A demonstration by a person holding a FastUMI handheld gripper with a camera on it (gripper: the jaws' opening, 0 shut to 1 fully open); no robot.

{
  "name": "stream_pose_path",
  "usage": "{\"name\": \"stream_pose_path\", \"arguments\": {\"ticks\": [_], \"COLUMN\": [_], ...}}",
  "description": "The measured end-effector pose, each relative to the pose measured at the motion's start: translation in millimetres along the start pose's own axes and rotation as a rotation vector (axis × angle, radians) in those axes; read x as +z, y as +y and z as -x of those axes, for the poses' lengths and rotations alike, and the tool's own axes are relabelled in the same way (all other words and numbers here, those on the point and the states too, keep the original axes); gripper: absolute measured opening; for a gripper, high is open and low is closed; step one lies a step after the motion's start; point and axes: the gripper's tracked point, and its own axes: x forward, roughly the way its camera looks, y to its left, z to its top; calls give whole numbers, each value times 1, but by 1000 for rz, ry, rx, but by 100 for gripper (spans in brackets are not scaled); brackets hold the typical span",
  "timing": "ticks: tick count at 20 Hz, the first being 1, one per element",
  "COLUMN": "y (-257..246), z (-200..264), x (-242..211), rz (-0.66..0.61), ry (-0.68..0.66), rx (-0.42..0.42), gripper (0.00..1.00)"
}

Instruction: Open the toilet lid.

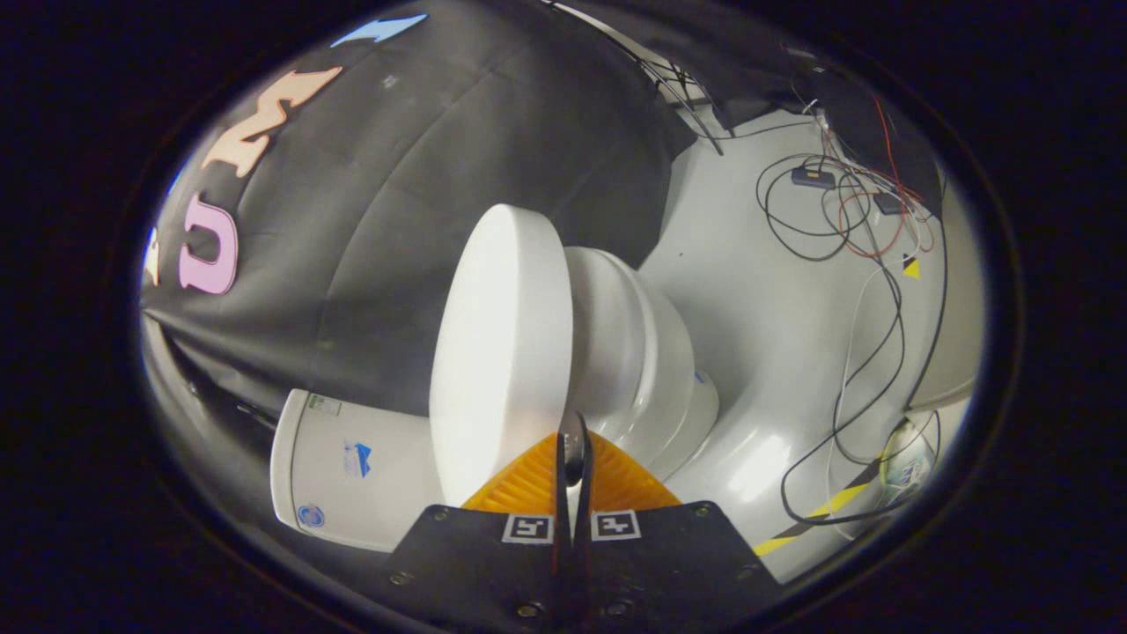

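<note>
Left to right: tank (352, 467) sits left of my fingers, then the toilet lid (502, 352) straight ahead, then the bowl (643, 370), with loose cables (845, 229) on the floor well beyond to the right. My gripper (572, 458) is nearly closed, fingers pinched narrow on the lid's near rim; looks like both press it, a thin gap shows between them. Lid's long axis runs away from my fingers, its flat top facing the tank. My guess: keep swinging it tankward, since the bowl lies on the other side.

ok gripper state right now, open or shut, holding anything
Gripper: fingers closed together on the edge of the toilet lid, which is lifted away from the bowl.
</note>
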Motion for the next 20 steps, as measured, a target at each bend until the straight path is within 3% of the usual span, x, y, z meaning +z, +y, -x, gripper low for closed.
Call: {"name": "stream_pose_path", "arguments": {"ticks": [15,20], "y": [66,91], "z": [41,56], "x": [7,2], "rz": [101,211], "ry": [-87,-108], "rx": [132,172], "gripper": [1,1]}}
